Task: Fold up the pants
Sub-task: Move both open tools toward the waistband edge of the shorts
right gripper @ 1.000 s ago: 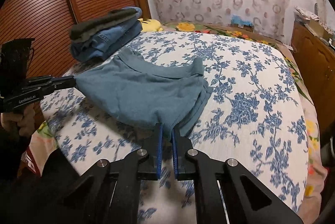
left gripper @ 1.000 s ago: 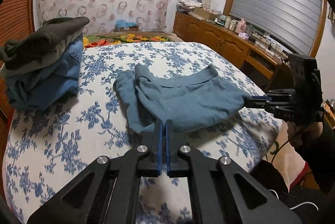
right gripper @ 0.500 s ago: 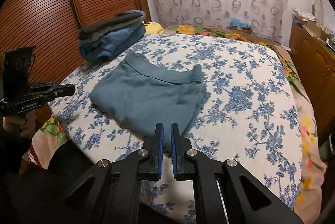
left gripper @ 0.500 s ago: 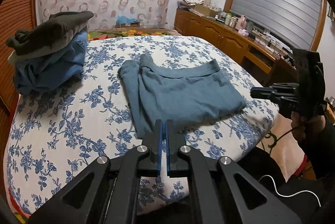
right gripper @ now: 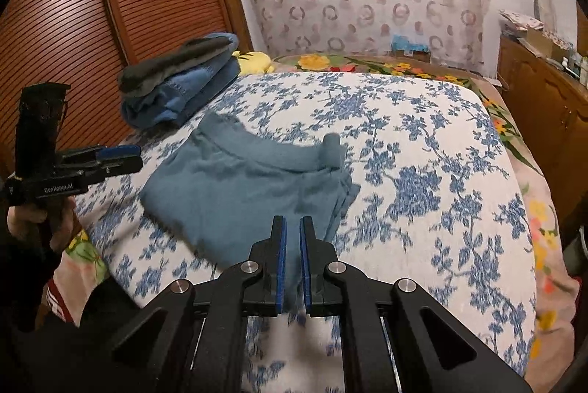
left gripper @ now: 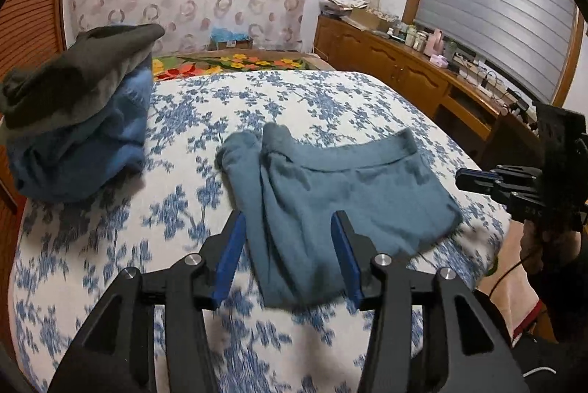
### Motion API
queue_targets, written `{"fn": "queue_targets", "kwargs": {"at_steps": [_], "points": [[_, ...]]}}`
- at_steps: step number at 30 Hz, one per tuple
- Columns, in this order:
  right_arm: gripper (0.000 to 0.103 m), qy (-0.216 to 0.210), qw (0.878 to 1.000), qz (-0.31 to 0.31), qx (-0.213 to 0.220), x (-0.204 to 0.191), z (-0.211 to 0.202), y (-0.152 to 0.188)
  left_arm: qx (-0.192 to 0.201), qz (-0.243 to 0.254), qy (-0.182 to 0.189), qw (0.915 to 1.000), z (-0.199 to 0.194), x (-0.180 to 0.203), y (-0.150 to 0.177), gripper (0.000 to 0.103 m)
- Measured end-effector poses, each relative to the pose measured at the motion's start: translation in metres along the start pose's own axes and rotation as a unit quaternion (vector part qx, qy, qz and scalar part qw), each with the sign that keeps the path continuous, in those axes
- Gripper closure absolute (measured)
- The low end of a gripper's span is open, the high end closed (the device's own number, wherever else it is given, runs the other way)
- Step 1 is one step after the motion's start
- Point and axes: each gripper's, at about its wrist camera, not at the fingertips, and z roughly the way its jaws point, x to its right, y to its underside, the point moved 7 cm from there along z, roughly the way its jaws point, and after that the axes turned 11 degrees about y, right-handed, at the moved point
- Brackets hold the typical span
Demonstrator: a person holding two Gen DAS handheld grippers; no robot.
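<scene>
Teal knit pants (left gripper: 341,205): folded, now released flat on floral bed (left gripper: 110,246); left tongs (left gripper: 290,257) opening, empty; right tongs (right gripper: 293,260) narrow, empty; fold apparently finished.

Folded teal pants (right gripper: 253,187) lie flat on the bed (right gripper: 422,143) with its blue-flowered cover. The right gripper (right gripper: 292,238) hangs over their near edge, jaws nearly together, with nothing pinched. At far left a hand (right gripper: 40,220) holds the left gripper (right gripper: 130,158), its jaws opening off the bed's edge. A clothes pile (right gripper: 180,80) sits beyond.
</scene>
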Motion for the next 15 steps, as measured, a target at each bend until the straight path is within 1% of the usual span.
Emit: {"fn": "queue_targets", "kwargs": {"at_steps": [2, 4, 5, 7, 11, 13, 15], "points": [[0.082, 0.004, 1.0, -0.001, -0.004, 0.0, 0.008, -0.004, -0.001, -0.001, -0.007, 1.0, 0.007, -0.003, -0.006, 0.054], [0.06, 0.017, 1.0, 0.002, -0.007, 0.001, 0.018, -0.007, -0.008, -0.002, -0.009, 0.9999, 0.015, -0.006, -0.012, 0.054], [0.056, 0.024, 1.0, 0.004, -0.01, 0.002, 0.023, -0.008, -0.01, -0.001, -0.009, 0.9999, 0.019, -0.008, -0.014, 0.054], [0.053, 0.033, 0.999, 0.008, -0.016, 0.004, 0.032, -0.01, -0.016, -0.002, -0.009, 0.9998, 0.028, -0.011, -0.017, 0.054], [0.053, 0.047, 0.998, 0.019, -0.03, 0.008, 0.046, -0.014, -0.032, -0.009, -0.015, 0.9994, 0.043, -0.02, -0.022, 0.054], [0.053, 0.04, 0.998, 0.023, -0.036, 0.007, 0.051, -0.017, -0.04, -0.013, -0.019, 0.9989, 0.05, -0.024, -0.023, 0.054], [0.053, 0.05, 0.997, 0.031, -0.042, 0.01, 0.057, -0.019, -0.043, -0.018, -0.02, 0.9987, 0.054, -0.028, -0.023, 0.054]]}}
